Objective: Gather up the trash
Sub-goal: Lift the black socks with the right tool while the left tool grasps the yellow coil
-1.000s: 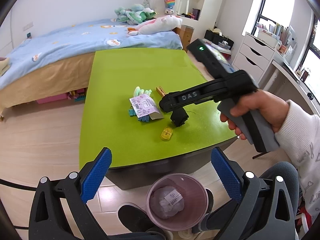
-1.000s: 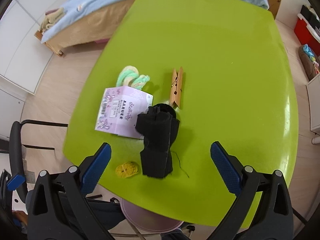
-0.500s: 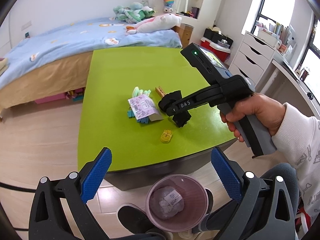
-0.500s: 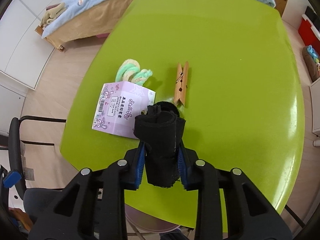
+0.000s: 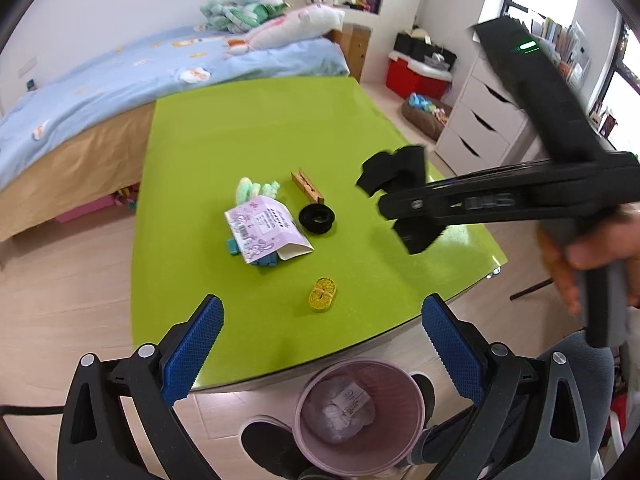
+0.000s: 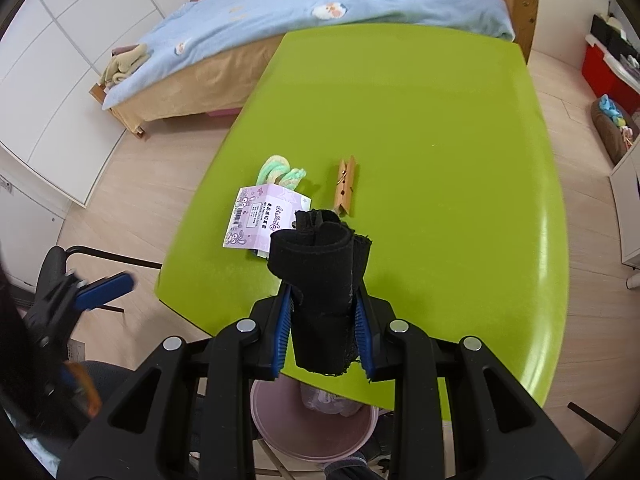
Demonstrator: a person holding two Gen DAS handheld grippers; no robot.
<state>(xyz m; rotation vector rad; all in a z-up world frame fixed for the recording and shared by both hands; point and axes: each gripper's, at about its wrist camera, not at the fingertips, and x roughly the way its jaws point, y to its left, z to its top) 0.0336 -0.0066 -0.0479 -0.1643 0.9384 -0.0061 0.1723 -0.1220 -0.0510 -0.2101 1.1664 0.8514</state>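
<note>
My right gripper (image 6: 322, 320) is shut on a folded strip of black fabric (image 6: 320, 272) and holds it above the green table (image 6: 420, 120). The left wrist view shows that gripper (image 5: 404, 216) from the side, with the black fabric (image 5: 394, 172) clear of the tabletop. My left gripper (image 5: 320, 344) is open and empty over the table's near edge. Below it on the floor stands a pink bin (image 5: 304, 400) with crumpled white trash inside. A purple printed packet (image 5: 268, 228), a black ring (image 5: 318, 219) and a small yellow piece (image 5: 322, 294) lie on the table.
A wooden clothespin (image 5: 307, 187) and a green-white twisted cord (image 5: 256, 190) lie beside the packet, with a teal item (image 5: 262, 260) under it. A bed (image 5: 120, 80) runs behind the table, white drawers (image 5: 480, 128) stand right, and a person's shoe (image 5: 260, 440) is beside the bin.
My right gripper closed on the black fabric and lifted it off the table, uncovering the black ring. My left gripper moved closer to the table's edge.
</note>
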